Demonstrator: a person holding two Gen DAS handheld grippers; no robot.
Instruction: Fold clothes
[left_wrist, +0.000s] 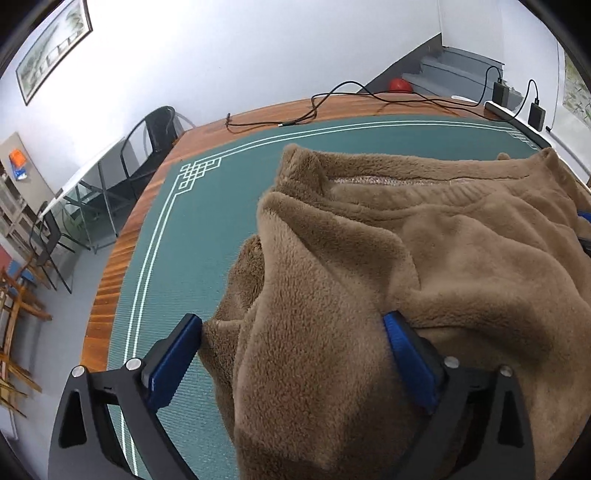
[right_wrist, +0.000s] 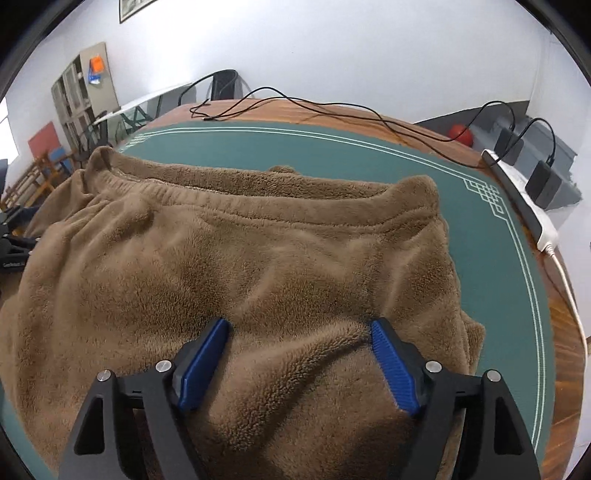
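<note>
A brown fleece garment (left_wrist: 424, 258) lies bunched on the green mat (left_wrist: 207, 221), its ribbed band along the far edge. My left gripper (left_wrist: 291, 319) stands open over the garment's left side. A thick fold of fleece lies loose between its blue pads (left_wrist: 171, 363). In the right wrist view the same garment (right_wrist: 229, 258) fills the middle. My right gripper (right_wrist: 300, 325) is open too, with a raised ridge of fleece between its blue pads (right_wrist: 393, 369) and no pinch on it. Part of the left gripper's black frame (right_wrist: 13, 254) shows at that view's left edge.
The mat (right_wrist: 491, 236) covers a wooden table (left_wrist: 122, 254). A black cable (right_wrist: 295, 105) trails along the far edge. A white power strip (right_wrist: 532, 206) with black chargers (right_wrist: 543, 181) sits at the table's right. A black chair (left_wrist: 155, 140) and a glass table stand beyond the left corner.
</note>
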